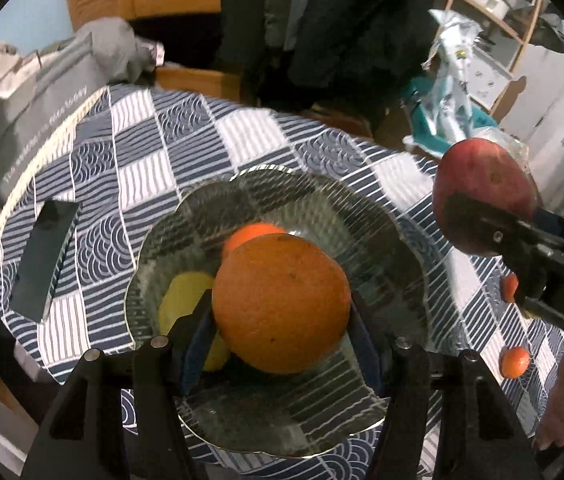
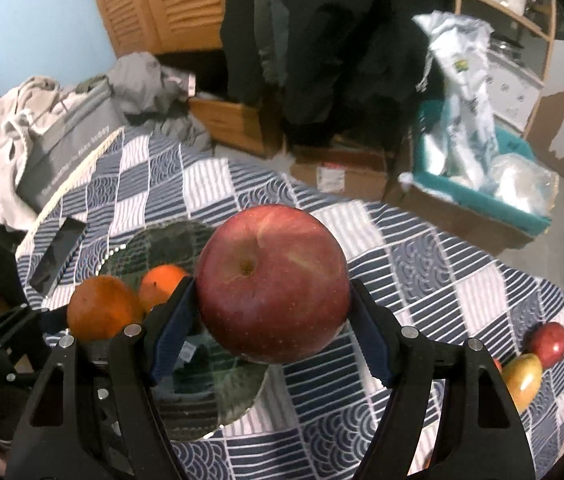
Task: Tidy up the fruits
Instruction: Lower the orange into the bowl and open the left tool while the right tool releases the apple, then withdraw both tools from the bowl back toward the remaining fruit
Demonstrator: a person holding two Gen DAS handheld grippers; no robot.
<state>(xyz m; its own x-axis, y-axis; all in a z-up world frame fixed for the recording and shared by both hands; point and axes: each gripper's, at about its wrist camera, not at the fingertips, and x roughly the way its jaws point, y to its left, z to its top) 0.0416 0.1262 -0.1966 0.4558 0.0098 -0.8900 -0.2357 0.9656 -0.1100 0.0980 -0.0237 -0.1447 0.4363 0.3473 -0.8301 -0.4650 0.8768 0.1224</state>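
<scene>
My left gripper [image 1: 282, 312] is shut on a large orange [image 1: 282, 304] and holds it over the clear glass plate [image 1: 386, 232]. A smaller orange [image 1: 247, 236] and a yellow fruit [image 1: 185, 304] lie in the plate. My right gripper [image 2: 271, 296] is shut on a red apple [image 2: 271, 284], held above the table by the plate's right edge [image 2: 241, 396]. The apple also shows in the left wrist view [image 1: 478, 184]. The held orange [image 2: 101, 308] and the plate's orange [image 2: 161, 282] show at left in the right wrist view.
The table has a blue and white patterned cloth [image 2: 422, 264]. A dark phone [image 1: 45, 264] lies left of the plate. Two small oranges [image 1: 514, 362] lie at right. A red apple [image 2: 548, 342] and a yellow-red fruit [image 2: 522, 380] lie at the right edge. Clothes and boxes lie beyond.
</scene>
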